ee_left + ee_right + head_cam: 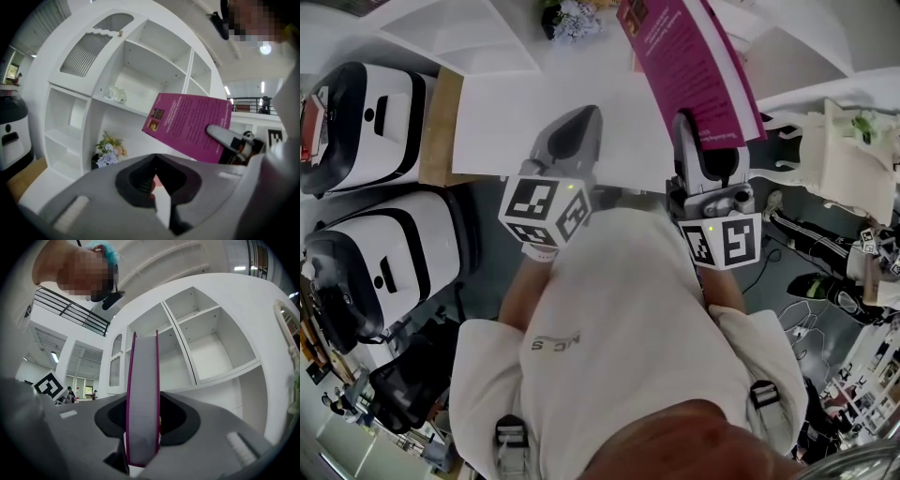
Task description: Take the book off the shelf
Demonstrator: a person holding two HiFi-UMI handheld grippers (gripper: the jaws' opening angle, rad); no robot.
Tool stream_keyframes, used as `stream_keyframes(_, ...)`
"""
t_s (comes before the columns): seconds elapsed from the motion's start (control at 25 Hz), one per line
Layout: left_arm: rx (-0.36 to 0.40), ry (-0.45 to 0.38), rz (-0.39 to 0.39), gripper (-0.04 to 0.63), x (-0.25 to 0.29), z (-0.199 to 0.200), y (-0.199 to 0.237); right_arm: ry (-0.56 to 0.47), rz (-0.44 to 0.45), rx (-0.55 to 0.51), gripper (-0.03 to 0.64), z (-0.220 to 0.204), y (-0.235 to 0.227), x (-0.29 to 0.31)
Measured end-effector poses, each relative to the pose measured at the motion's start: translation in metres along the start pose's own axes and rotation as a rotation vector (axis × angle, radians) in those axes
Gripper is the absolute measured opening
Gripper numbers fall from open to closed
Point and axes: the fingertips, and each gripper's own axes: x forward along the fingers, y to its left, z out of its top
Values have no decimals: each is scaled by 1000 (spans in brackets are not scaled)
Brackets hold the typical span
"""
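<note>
White shelf (140,61) behind; R gripper (703,141) fingers clamp book (689,56), top cut off; L gripper (579,127) fingers closed.

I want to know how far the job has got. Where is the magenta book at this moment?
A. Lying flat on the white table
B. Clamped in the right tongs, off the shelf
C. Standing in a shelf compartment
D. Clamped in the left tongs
B: the right gripper view shows the book edge-on between the closed right tongs, and the left gripper view shows it held in the air in front of the shelf.
</note>
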Motion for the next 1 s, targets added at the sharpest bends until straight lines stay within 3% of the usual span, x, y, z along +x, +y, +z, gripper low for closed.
stream_keyframes(1.0,-34,76,122,0,-23,-58,20,294,-18,41,138,-118,-13,-22)
